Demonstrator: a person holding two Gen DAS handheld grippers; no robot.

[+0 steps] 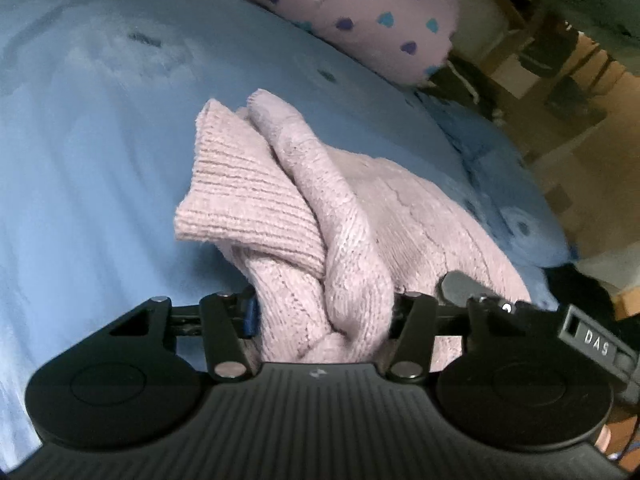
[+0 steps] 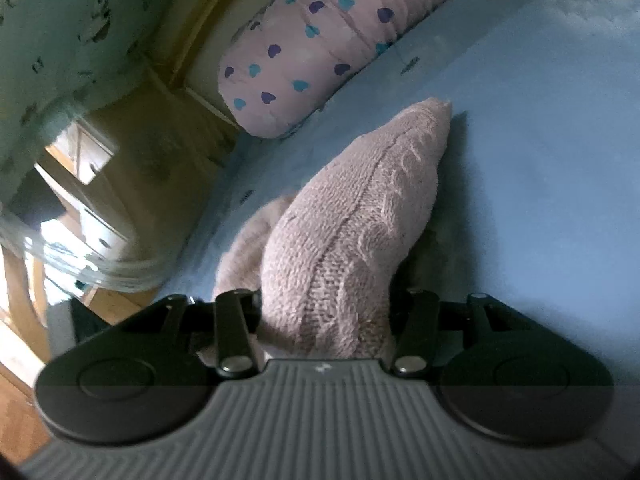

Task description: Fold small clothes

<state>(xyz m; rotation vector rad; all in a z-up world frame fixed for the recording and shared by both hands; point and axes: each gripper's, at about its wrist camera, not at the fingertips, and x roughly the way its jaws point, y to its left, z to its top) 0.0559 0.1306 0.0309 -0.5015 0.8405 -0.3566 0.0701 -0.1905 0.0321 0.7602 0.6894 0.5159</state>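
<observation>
A small pale pink knitted garment (image 1: 304, 216) lies bunched on a blue bed sheet (image 1: 100, 168). My left gripper (image 1: 324, 320) is shut on a thick fold of it; a ribbed cuff sticks up to the left. In the right wrist view my right gripper (image 2: 326, 320) is shut on another part of the pink knit (image 2: 352, 216), which rises in a cable-knit peak above the blue sheet (image 2: 540, 200). The fingertips of both grippers are hidden in the wool.
A pink bolster pillow with blue and purple hearts (image 1: 360, 12) lies along the far edge of the bed, and also shows in the right wrist view (image 2: 320, 48). Wooden furniture and floor (image 2: 100, 160) lie beyond the bed edge.
</observation>
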